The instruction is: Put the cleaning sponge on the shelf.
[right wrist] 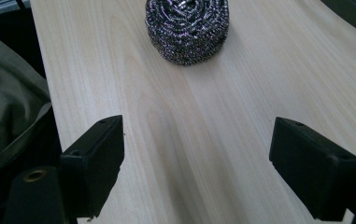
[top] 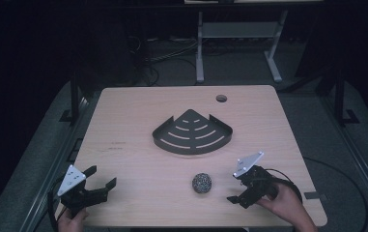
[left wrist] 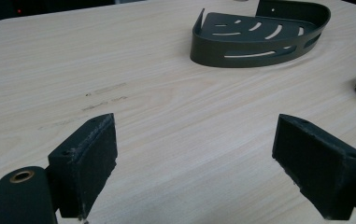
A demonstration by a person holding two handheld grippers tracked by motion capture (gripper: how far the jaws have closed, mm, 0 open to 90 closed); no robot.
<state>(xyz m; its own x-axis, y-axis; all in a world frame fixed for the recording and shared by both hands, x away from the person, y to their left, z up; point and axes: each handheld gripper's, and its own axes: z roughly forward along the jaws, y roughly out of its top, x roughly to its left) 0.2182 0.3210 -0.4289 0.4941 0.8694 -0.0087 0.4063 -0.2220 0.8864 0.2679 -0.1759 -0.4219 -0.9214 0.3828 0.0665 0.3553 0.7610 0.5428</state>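
Note:
A round steel-wool scourer (top: 202,183) lies on the wooden table (top: 138,111) near its front edge, right of centre. In the right gripper view the scourer (right wrist: 187,29) sits straight ahead of the wide-apart jaws. My right gripper (top: 234,186) is open, a short way to the scourer's right, pointing at it. A dark metal corner shelf (top: 192,131) with curved slots rests mid-table; the left gripper view shows the shelf (left wrist: 255,33) at upper right. My left gripper (top: 101,176) is open at the front left, with bare table between its jaws.
A round cable hole (top: 221,98) pierces the table near its far edge. Beyond the table stand a white desk frame (top: 239,41) and cables on a dark floor. The table's front edge runs close by both hands.

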